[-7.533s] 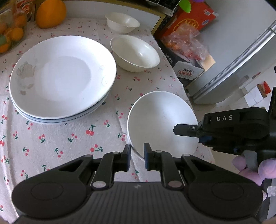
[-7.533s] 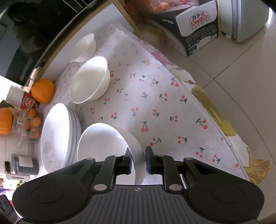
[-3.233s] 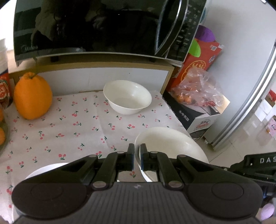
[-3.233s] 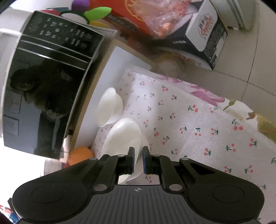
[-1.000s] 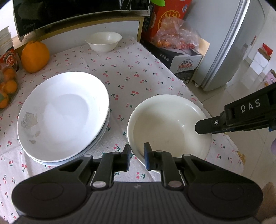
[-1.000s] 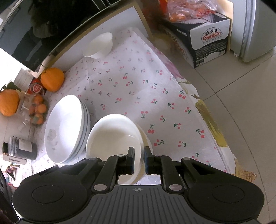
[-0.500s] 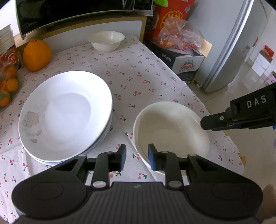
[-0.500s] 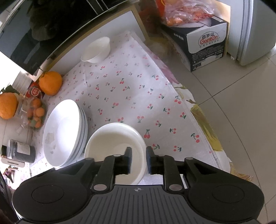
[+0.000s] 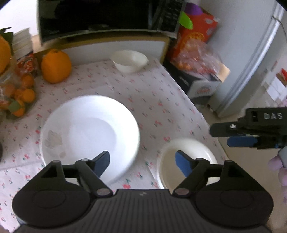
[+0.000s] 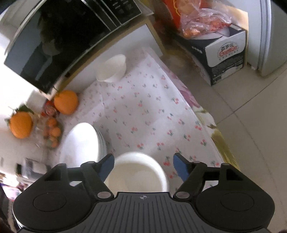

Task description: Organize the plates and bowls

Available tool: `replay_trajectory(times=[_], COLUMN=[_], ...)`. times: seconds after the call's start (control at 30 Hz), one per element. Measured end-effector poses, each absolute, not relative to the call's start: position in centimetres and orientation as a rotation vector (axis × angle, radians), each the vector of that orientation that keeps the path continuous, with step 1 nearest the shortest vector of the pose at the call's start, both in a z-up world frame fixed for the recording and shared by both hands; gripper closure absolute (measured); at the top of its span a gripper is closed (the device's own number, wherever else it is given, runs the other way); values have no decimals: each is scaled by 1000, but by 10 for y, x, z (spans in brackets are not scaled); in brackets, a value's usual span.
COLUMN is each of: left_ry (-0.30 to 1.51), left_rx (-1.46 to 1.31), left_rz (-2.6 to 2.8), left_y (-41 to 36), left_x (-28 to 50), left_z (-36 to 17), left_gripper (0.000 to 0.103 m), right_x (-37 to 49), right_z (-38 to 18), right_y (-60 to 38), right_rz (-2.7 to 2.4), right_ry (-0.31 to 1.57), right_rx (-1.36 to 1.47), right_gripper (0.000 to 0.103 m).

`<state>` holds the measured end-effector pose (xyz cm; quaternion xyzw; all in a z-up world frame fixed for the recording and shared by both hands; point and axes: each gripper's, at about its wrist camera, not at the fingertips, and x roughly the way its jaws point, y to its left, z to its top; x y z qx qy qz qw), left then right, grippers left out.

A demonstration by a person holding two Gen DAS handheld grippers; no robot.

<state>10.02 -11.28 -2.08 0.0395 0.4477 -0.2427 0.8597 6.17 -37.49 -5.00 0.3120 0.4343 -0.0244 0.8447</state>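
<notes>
On cherry-print cloth [image 9: 143, 93], one plate stack [image 9: 89, 132], two bowls [image 9: 186, 148], both grippers' jaws just spread, empty.

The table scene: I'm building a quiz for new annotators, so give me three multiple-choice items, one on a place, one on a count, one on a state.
1. Where is the small white ceramic bowl?
A. at the far edge of the cherry-print tablecloth, near the black microwave
B. on the plate stack
C. on the floor

2. How many white bowls or bowl stacks stand apart on the cloth?
A. one
B. two
C. four

3. How do the left tongs stand?
A. shut on a plate
B. shut on nothing
C. open, nothing pressed

Answers:
1 A: the small white ceramic bowl sits on the far part of the cherry-print tablecloth, below the black microwave.
2 B: that bowl and the large white bowl nearer.
3 C: the left tongs have just been opening; pads clear of the white plate stack.
</notes>
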Motion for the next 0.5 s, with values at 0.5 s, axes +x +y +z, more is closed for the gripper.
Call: replay_trajectory(times=[0.5], left_ry=[924], left_rx=[42], left_rz=[-409], left_y=[-114], left_x=[184], left_z=[1], left_gripper=[8], right_x=[150], right_z=[-39], right_y=[-397], right_rz=[9], right_ry=[941], right_rx=[632], right_gripper=[18])
